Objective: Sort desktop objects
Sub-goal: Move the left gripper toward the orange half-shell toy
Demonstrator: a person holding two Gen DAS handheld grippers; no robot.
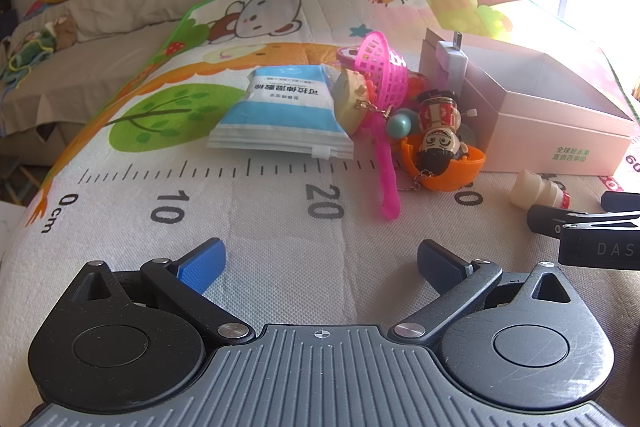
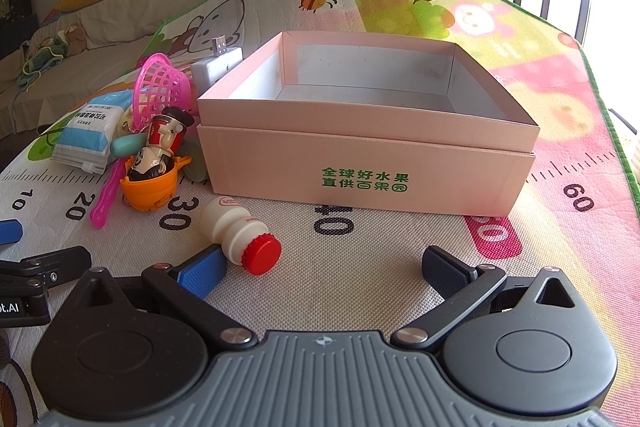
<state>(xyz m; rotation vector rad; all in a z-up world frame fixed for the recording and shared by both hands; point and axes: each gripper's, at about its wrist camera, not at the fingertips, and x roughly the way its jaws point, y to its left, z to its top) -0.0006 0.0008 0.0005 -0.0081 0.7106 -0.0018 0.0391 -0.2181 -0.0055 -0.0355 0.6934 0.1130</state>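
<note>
Here the right claw (image 2: 322, 267) is gaping wide, holding nothing; the small yogurt bottle (image 2: 240, 233) is lying just ahead-left, red cap pointing toward it, nearer than the left claw (image 1: 320, 263), also wide.

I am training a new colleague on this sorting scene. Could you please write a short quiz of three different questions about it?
1. True or false: the pink box already holds toys.
2. Which lies nearest the right gripper? A) the small white bottle with red cap B) the pink toy strainer C) the blue-white packet
3. Fill in: the fingers of the left gripper are ____.

Key: 1 false, the visible interior is empty; 2 A; 3 open, holding nothing.
</note>
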